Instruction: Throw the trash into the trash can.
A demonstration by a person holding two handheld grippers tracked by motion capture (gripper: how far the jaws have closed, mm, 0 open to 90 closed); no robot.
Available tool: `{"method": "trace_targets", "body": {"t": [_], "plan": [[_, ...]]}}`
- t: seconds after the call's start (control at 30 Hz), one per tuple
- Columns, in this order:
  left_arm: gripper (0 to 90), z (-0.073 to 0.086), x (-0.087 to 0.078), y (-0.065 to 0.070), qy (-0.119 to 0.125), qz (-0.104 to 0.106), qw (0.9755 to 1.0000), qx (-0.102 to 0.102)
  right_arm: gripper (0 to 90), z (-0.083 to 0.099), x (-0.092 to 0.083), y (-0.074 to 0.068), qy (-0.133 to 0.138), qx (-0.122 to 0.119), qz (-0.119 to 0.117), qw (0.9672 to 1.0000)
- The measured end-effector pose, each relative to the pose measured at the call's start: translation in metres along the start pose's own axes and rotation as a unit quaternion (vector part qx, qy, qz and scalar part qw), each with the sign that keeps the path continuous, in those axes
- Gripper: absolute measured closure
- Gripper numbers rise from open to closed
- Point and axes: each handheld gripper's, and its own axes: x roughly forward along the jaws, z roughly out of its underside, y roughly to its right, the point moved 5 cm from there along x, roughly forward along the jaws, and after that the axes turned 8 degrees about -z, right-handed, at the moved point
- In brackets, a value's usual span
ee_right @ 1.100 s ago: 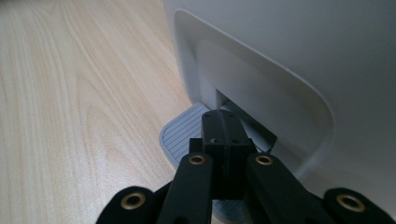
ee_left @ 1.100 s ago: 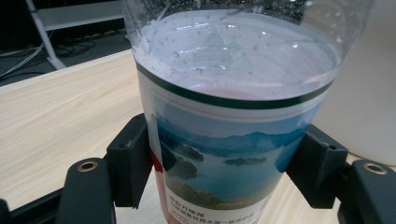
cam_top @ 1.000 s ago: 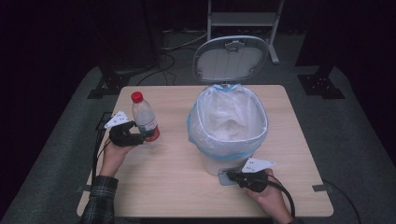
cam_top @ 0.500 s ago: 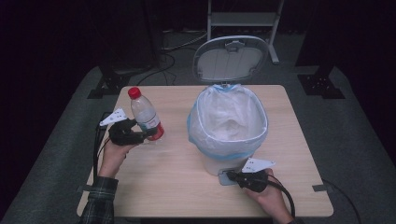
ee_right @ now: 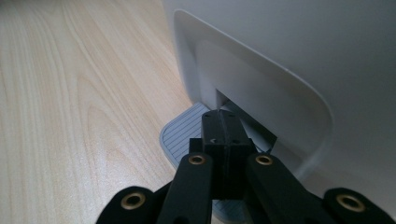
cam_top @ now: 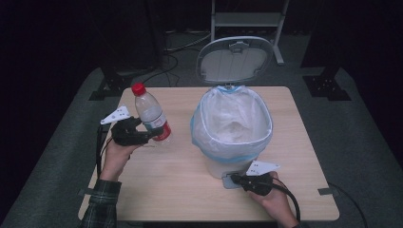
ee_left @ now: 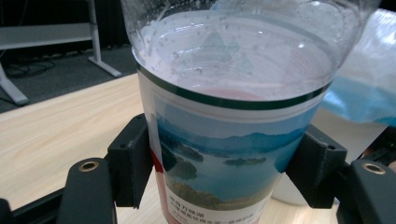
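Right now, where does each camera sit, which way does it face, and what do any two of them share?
High view: above the person's side, facing forward and down on the table, bin and bottle; both forearms, left tool and right tool show.
Left gripper view: on the left tool, facing along its jaws, shut on the bottle.
Right gripper view: on the right tool, jaws shut over the pedal at the bin's foot.
Shared: the high and left gripper views both show the bottle.
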Motion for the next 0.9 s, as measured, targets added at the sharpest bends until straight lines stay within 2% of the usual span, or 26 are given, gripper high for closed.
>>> {"method": "trace_targets", "body": {"t": [0.17, 0.37, 0.5, 0.7, 0.9], "plan": [[30.7, -0.009, -0.003, 0.006, 0.009, 0.005, 1.0000, 0.000, 90.0, 0.000, 0.000, 0.000, 0.000, -0.001, 0.001, 1.0000], [30.7, -0.027, -0.008, 0.015, 0.023, 0.020, 0.9995, 0.004, 90.0, 0.000, 0.000, 0.000, -0.001, 0.002, 0.000, 1.0000], [30.7, -0.040, -0.013, 0.022, 0.038, 0.034, 0.9987, 0.008, 90.0, 0.000, 0.000, 0.000, -0.001, 0.002, 0.000, 1.0000], [30.8, -0.056, -0.018, 0.031, 0.043, 0.045, 0.9979, 0.017, 90.0, 0.000, 0.000, 0.000, -0.001, 0.002, 0.001, 1.0000], [30.9, -0.073, -0.021, 0.041, 0.063, 0.061, 0.9959, 0.019, 90.0, 0.000, 0.000, 0.000, -0.001, 0.001, 0.001, 1.0000]]}}
